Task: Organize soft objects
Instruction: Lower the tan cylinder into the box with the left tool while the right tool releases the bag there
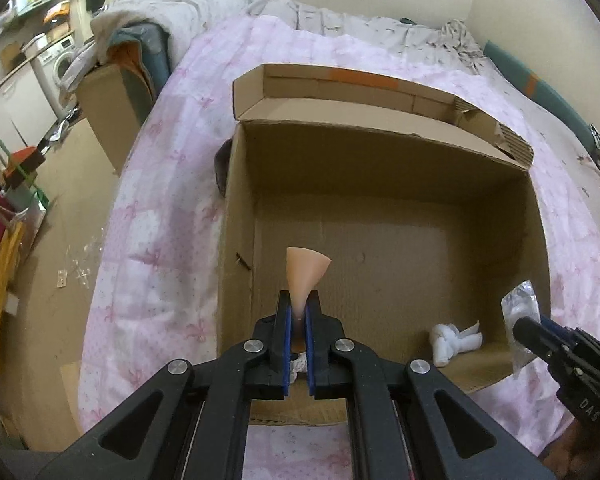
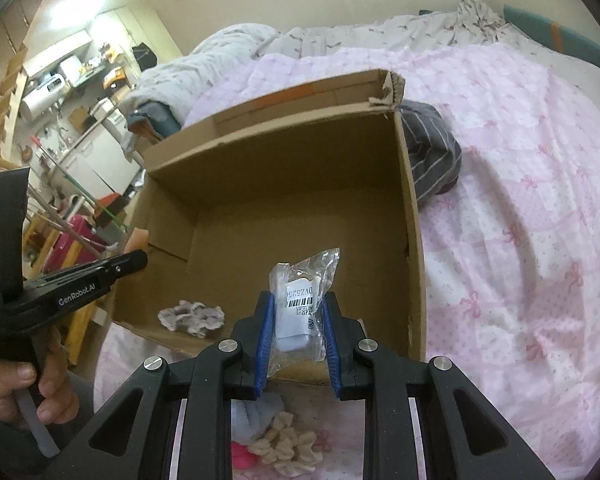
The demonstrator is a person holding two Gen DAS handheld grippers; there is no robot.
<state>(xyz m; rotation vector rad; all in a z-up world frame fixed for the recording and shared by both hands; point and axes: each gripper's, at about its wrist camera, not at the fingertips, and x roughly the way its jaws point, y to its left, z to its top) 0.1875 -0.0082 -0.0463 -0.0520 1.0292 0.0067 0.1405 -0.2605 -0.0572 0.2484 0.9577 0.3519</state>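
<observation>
An open cardboard box (image 1: pixel 380 152) sits on a pink quilted bed; it also shows in the right wrist view (image 2: pixel 284 148). My left gripper (image 1: pixel 298 312) is shut on a peach sponge (image 1: pixel 306 272), held over the box's near edge. My right gripper (image 2: pixel 298 312) is shut on a clear plastic packet (image 2: pixel 300 304) with a white item and barcode label, held over the box's near wall. The packet also shows at the box's right side (image 1: pixel 520 320). A white soft toy (image 1: pixel 454 342) lies in the box's near right corner. A greyish scrunchie (image 2: pixel 192 316) lies inside the box.
A grey striped cloth (image 2: pixel 432 152) lies against the box's right side. Beige, pale blue and pink soft items (image 2: pixel 284 440) lie on the quilt below my right gripper. A grey duvet (image 1: pixel 204 12) is piled at the bed's far end. Floor clutter stands at left.
</observation>
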